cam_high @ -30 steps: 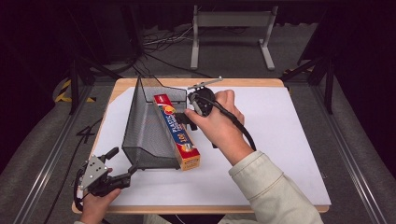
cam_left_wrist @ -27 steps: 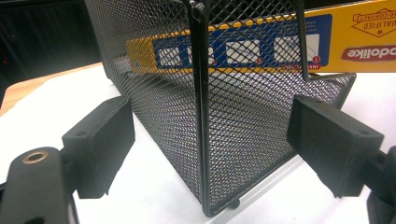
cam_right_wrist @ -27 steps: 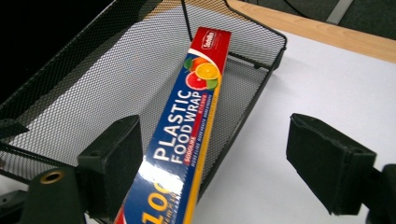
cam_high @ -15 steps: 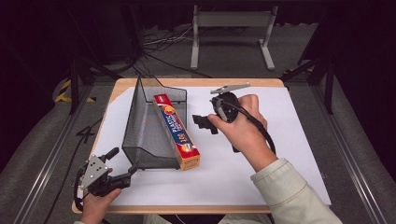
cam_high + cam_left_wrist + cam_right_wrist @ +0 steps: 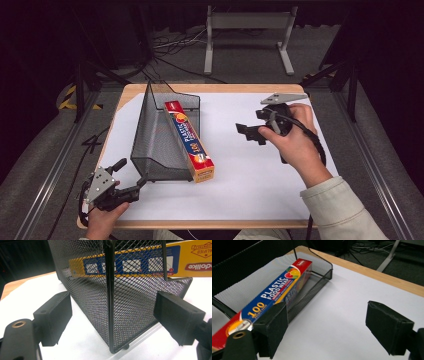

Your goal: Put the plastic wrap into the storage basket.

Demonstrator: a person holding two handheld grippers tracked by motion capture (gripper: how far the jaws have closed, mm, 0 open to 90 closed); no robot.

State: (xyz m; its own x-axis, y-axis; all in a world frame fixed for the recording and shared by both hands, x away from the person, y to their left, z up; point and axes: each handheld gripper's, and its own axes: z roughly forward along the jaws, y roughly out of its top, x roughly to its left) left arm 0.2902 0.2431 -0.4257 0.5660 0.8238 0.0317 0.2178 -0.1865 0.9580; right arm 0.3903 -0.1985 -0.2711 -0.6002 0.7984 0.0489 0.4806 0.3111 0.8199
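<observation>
Left tool (image 5: 131,183) sits at the near left corner of the counter (image 5: 250,175), held in the person's left hand (image 5: 102,220), with its jaws spread apart and released. Its tips point at the near corner of the black mesh basket (image 5: 157,145), and in the left gripper view that corner stands upright between the two open pads (image 5: 53,315) without either pad touching the mesh (image 5: 100,302).

Just right of that, the basket rests on the white sheet (image 5: 240,195) that covers the counter, its tall side toward the left and its low side toward the right. A long box of plastic food wrap (image 5: 189,140) lies inside along the low side, its far end against the far wall and its near end poking out past the basket's near edge.

Farther right, well apart from the basket, the right tool (image 5: 248,132) is held above the sheet in the person's right hand (image 5: 292,142). Its jaws are open and grasp nothing, aimed leftward; the right gripper view looks between them toward the box (image 5: 269,295) and basket (image 5: 322,267).
</observation>
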